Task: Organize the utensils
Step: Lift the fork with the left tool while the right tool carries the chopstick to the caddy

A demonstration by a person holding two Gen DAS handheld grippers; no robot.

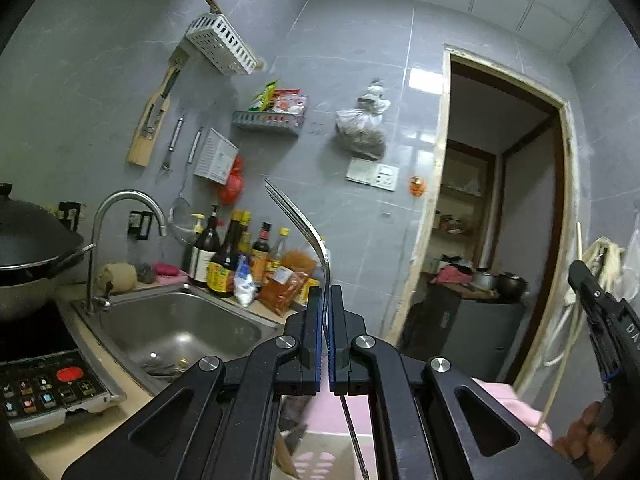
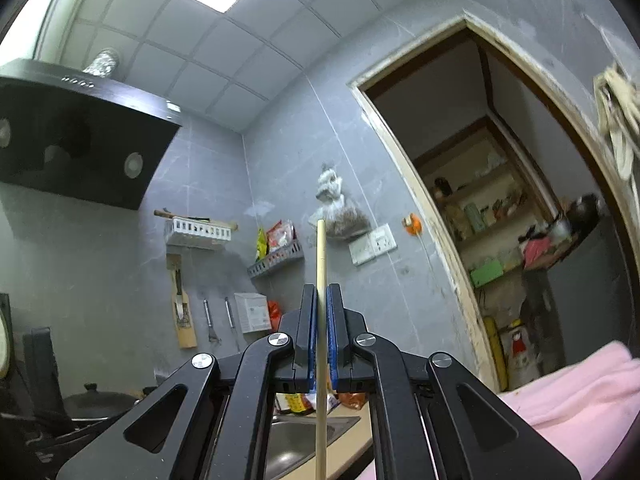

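Note:
My left gripper (image 1: 325, 294) is shut on a metal fork (image 1: 298, 220). The fork's tines point up and to the left above the jaws, and its thin handle runs down below them toward a pink slotted basket (image 1: 320, 456). My right gripper (image 2: 319, 292) is shut on a pale wooden chopstick (image 2: 321, 252) that stands upright through the jaws, its tip high against the grey wall and its lower end over the sink. The right gripper also shows at the right edge of the left wrist view (image 1: 600, 320), held raised with the chopstick (image 1: 579, 240).
A steel sink (image 1: 176, 320) with a curved tap (image 1: 120, 208) lies to the left. Sauce bottles (image 1: 228, 256) and snack bags (image 1: 288, 280) stand behind it. An induction cooker (image 1: 44, 388) and wok (image 1: 28, 240) are at far left. Wall racks (image 1: 222, 46) hang above. A doorway (image 1: 496, 208) opens right. Pink cloth (image 2: 572, 392) lies at lower right.

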